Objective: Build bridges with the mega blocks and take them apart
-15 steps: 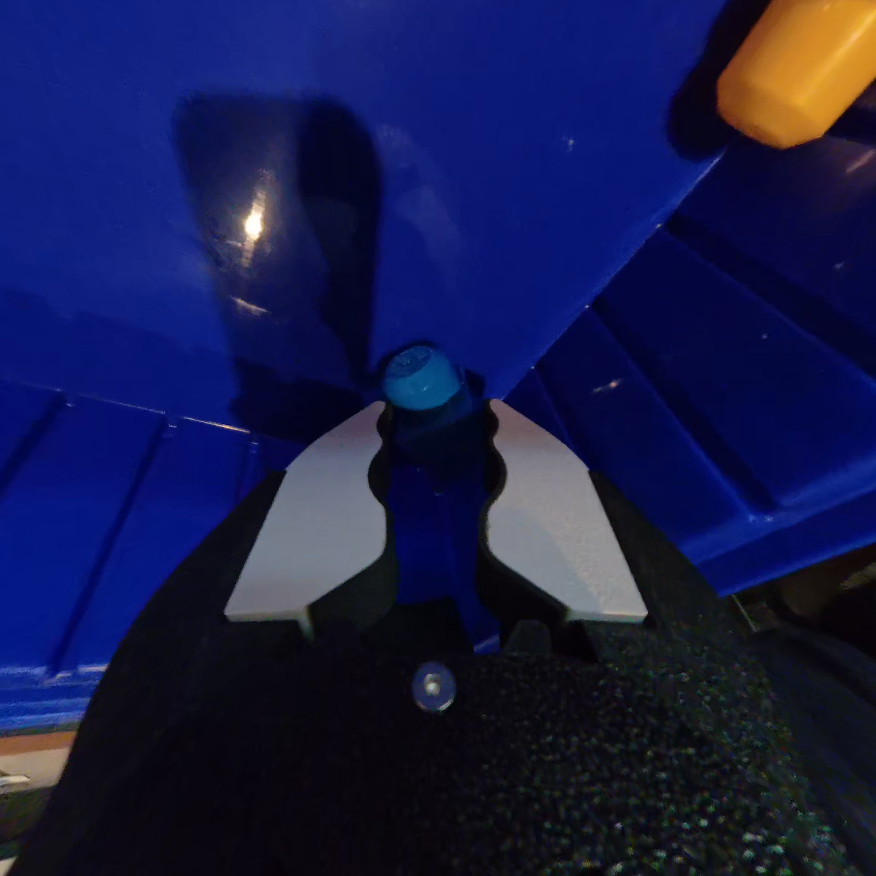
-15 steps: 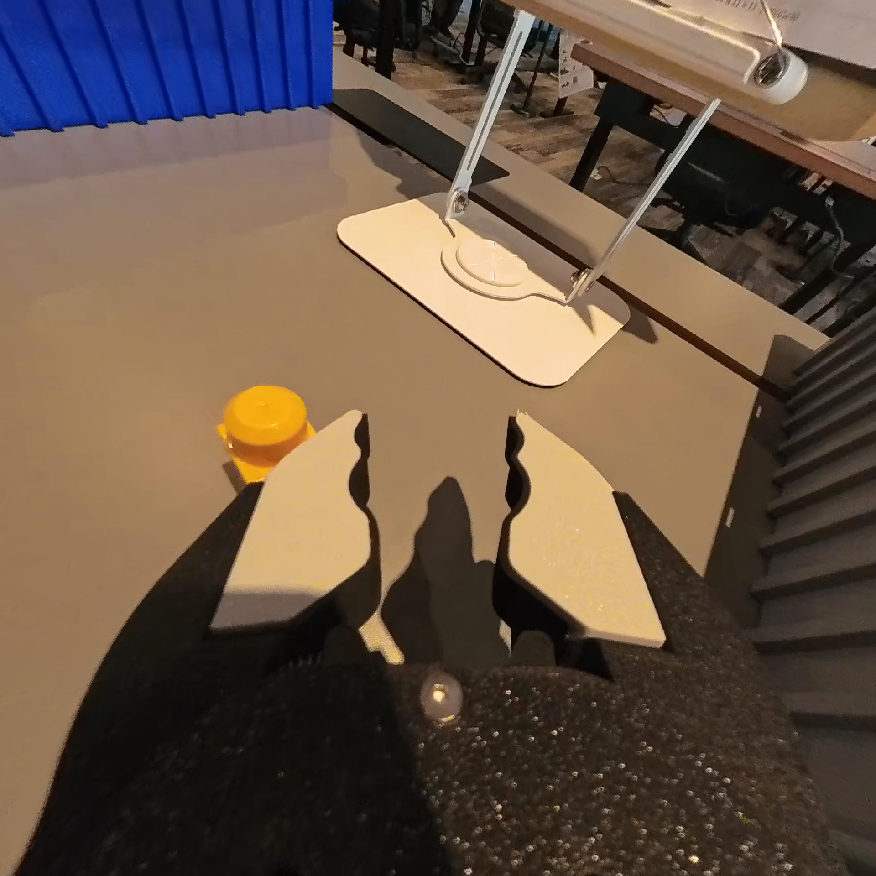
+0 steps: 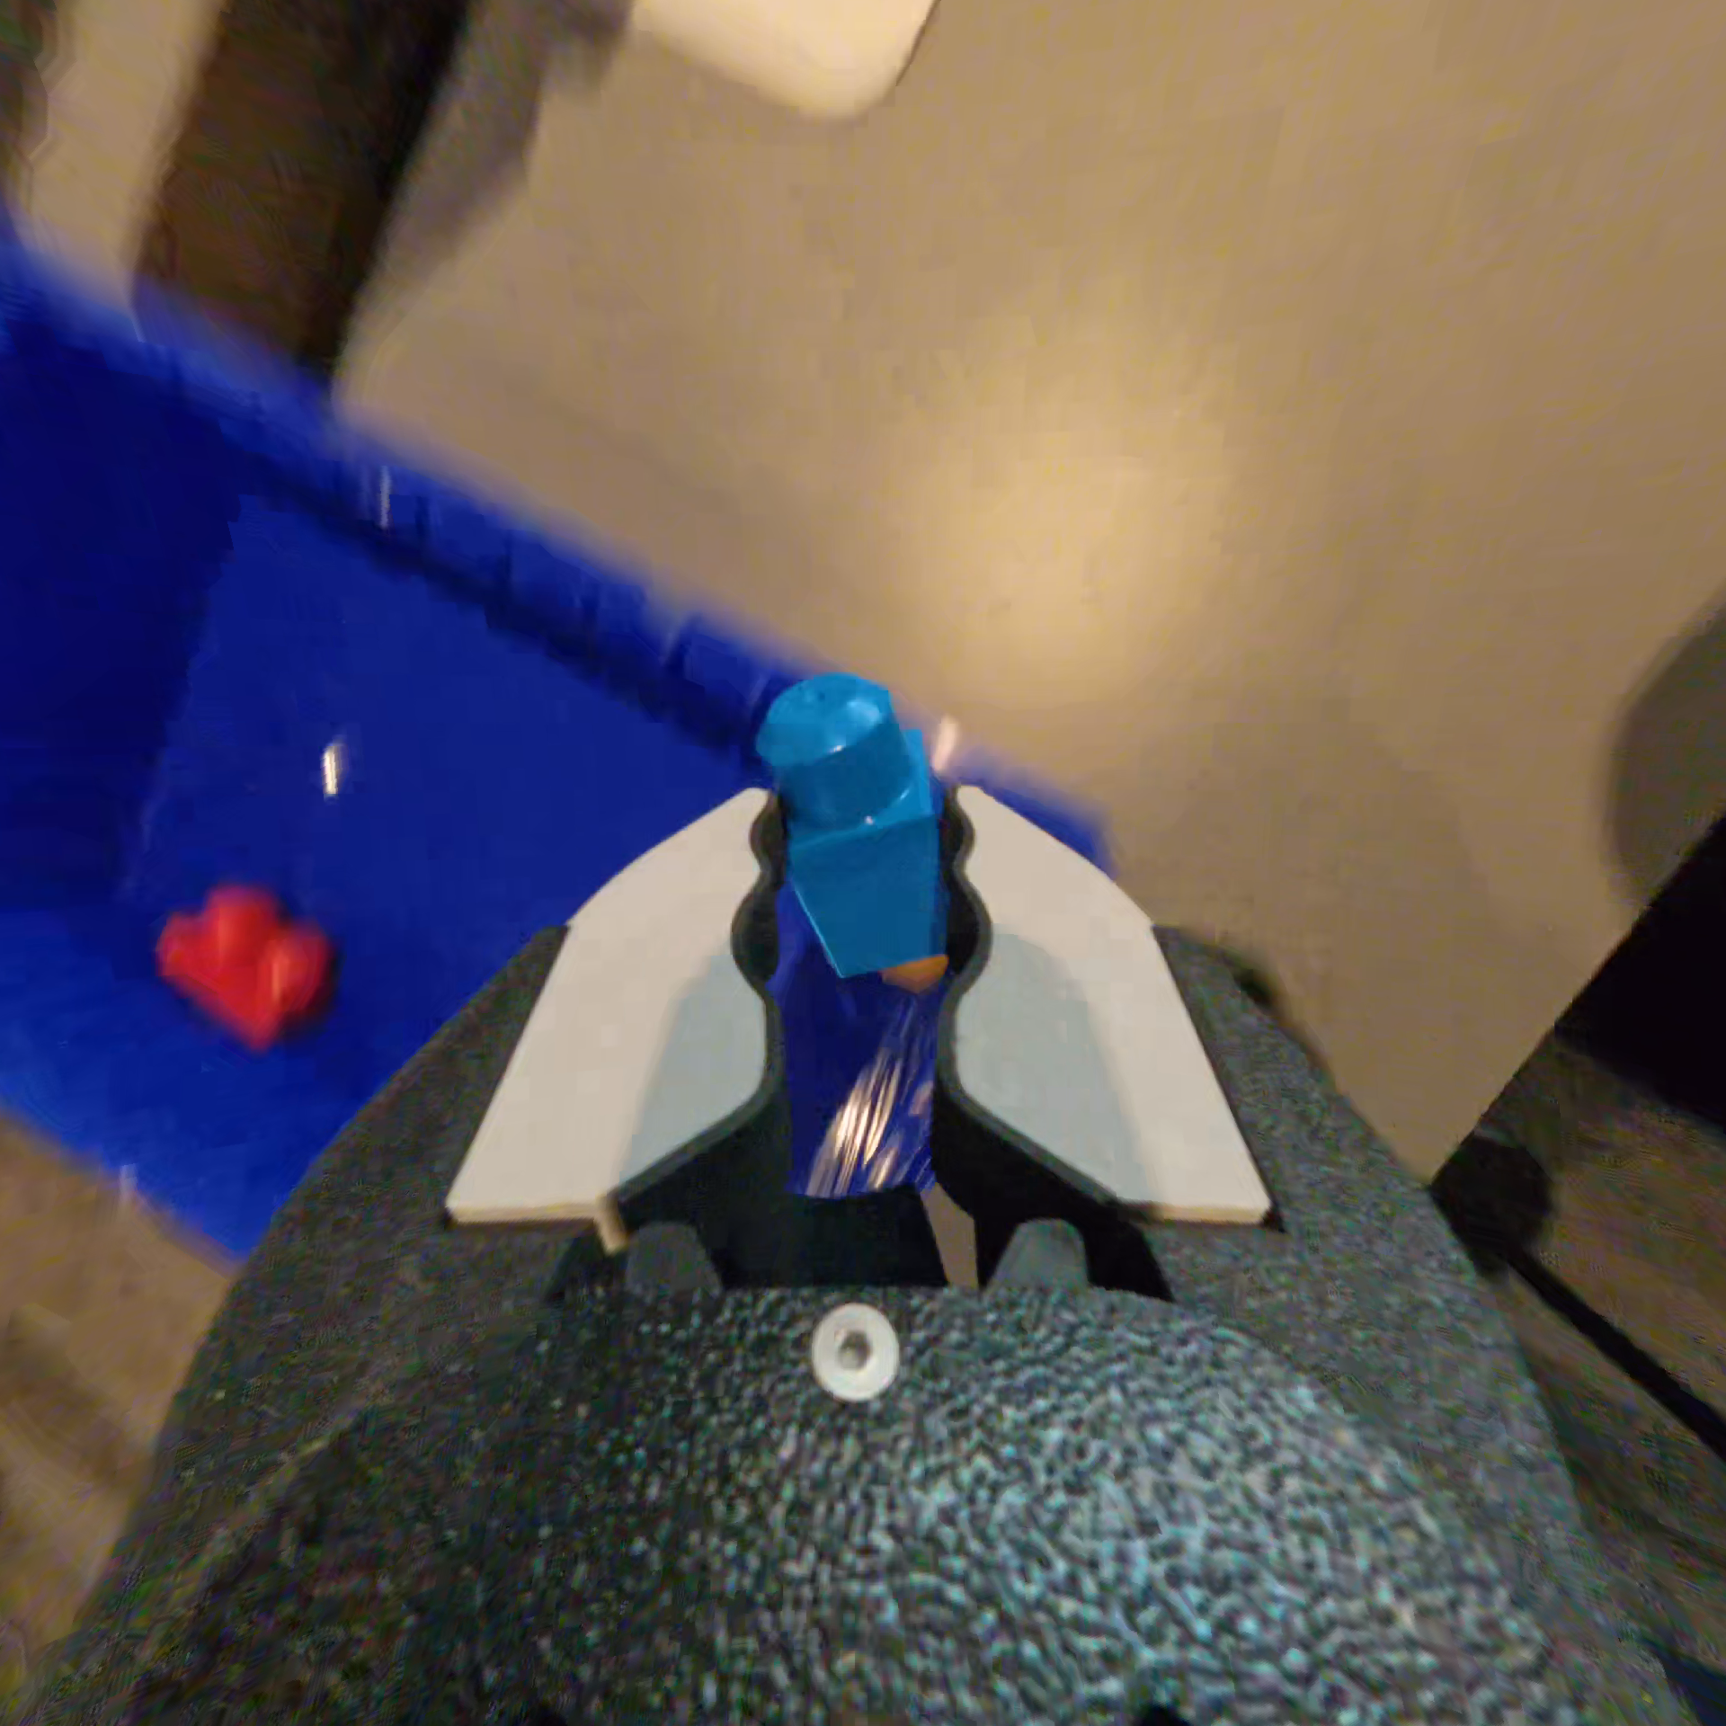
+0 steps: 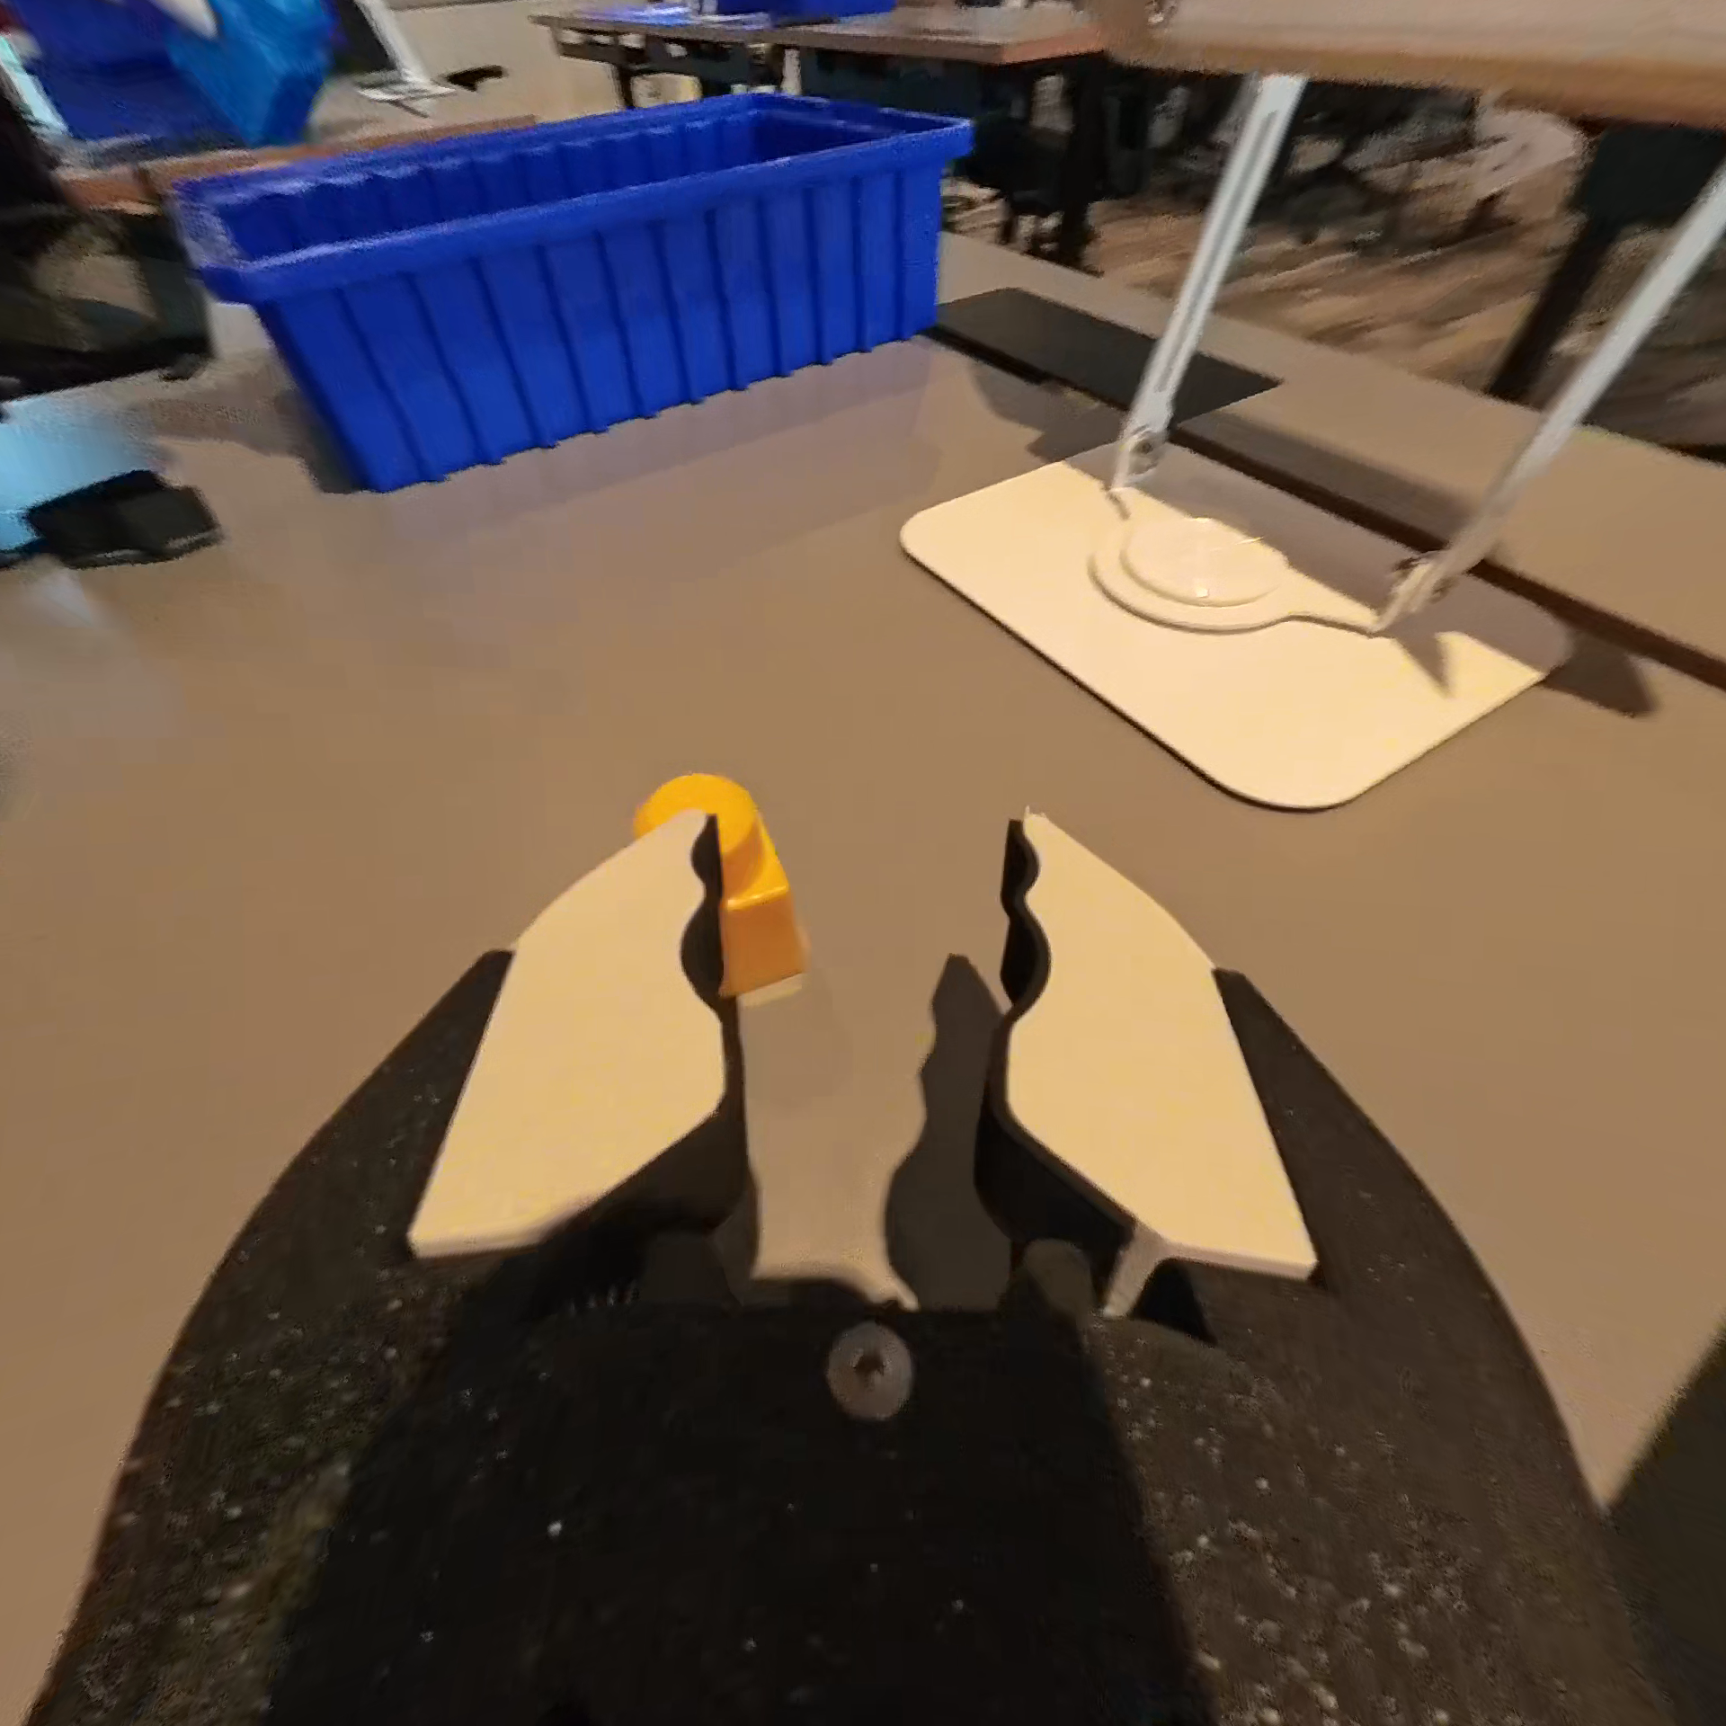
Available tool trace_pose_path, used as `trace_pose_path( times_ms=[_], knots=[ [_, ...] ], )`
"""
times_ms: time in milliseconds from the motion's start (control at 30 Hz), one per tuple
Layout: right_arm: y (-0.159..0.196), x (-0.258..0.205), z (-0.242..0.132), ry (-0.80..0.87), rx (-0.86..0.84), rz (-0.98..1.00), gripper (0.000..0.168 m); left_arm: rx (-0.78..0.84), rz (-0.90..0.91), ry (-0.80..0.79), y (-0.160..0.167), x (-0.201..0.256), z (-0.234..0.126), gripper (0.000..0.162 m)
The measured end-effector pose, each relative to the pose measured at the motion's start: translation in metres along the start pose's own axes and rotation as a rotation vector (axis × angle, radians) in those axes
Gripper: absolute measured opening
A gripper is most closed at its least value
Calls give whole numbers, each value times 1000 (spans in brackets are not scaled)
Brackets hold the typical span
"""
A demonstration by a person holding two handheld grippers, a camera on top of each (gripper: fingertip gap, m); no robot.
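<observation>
My left gripper (image 3: 857,805) is shut on a light blue one-stud block (image 3: 859,845) and holds it above the rim of the blue bin (image 3: 402,747). A red block (image 3: 245,962) lies on the bin floor to the left. A bit of orange shows just under the blue block. My right gripper (image 4: 864,827) is open and low over the grey table (image 4: 467,710). An orange one-stud block (image 4: 747,887) stands on the table against the inner side of its left finger, partly hidden by it.
The blue bin (image 4: 598,280) stands at the back left of the table in the right wrist view. A white lamp base (image 4: 1242,644) with two thin metal arms sits at the right. The table edge drops off at the far right. Some 40 cm of space lies between my two pairs of fingers. My right tips are roughly 20 cm from the white lamp base (image 4: 1242,644).
My left gripper has risen out of the bin with the blue block. My right gripper has moved left and lower, so the orange block now sits between its fingers.
</observation>
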State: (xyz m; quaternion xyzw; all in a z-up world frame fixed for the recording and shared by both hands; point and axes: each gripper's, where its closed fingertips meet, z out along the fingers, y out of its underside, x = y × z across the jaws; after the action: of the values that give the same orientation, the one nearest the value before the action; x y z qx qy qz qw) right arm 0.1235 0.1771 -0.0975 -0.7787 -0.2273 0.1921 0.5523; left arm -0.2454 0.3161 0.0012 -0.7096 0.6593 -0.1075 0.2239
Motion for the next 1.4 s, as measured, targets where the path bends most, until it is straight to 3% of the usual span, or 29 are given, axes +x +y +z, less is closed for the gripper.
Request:
trace_pose_path(
  times_ms=[67,167,300,400,567,733,933,1233,1400],
  knots=[
    [0,-6,1,-85,-1,8,59,206,110,45,-69,47,4,32],
    [2,-20,2,-203,-21,-27,59,450,178,166,-153,119,37,32],
    [11,-32,3,-258,-82,-88,61,520,156,297,-196,177,128,32],
    [17,-34,5,-237,-122,-121,61,523,183,319,-198,187,183,32],
    [29,-41,12,-272,-210,-156,55,532,231,311,-196,179,218,31],
    [43,-47,19,-345,-338,-157,35,617,272,352,-200,188,220,32],
    [43,-48,27,-387,-359,-171,36,615,326,296,-192,185,219,32],
    [43,-63,38,-613,-407,-217,38,592,355,241,-180,183,218,32],
    [42,-58,40,-562,-394,-222,37,598,369,266,-179,188,216,31]
  ],
)
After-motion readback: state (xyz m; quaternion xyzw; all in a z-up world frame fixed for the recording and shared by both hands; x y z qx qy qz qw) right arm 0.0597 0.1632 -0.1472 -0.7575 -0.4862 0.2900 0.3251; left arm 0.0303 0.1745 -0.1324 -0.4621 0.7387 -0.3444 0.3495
